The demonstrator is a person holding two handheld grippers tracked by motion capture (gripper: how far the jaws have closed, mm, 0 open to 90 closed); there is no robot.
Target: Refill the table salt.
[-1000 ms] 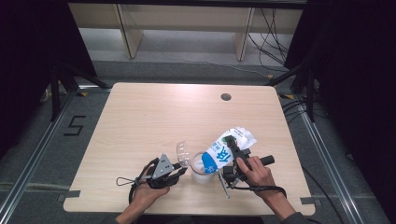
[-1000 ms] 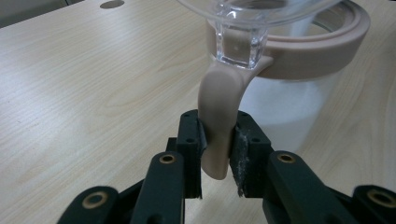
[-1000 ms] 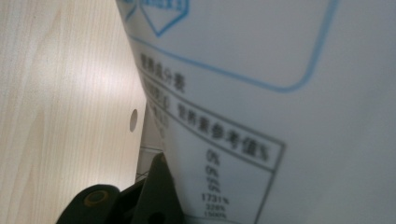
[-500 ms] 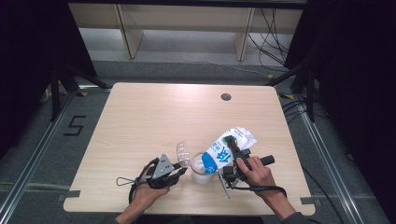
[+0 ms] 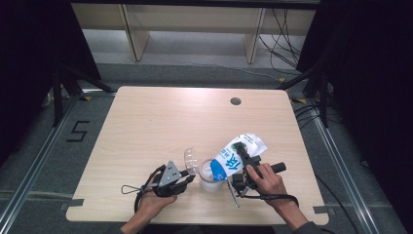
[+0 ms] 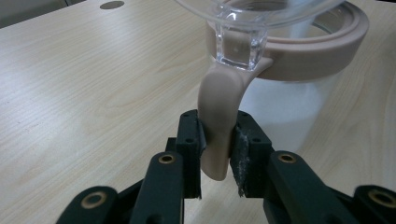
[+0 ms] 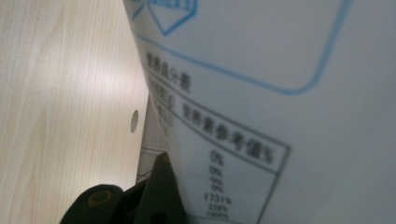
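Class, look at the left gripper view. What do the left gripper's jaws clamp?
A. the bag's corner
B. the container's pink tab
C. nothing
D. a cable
B: the left gripper has its jaws shut on the pink tab hanging from the container rim.

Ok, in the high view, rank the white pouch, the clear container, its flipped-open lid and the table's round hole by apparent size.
1. White pouch
2. Clear container
3. Flipped-open lid, though it is seen partly edge-on, so this place is unsure
4. Round hole

Far tabletop (image 5: 195, 117) bare of obstacles
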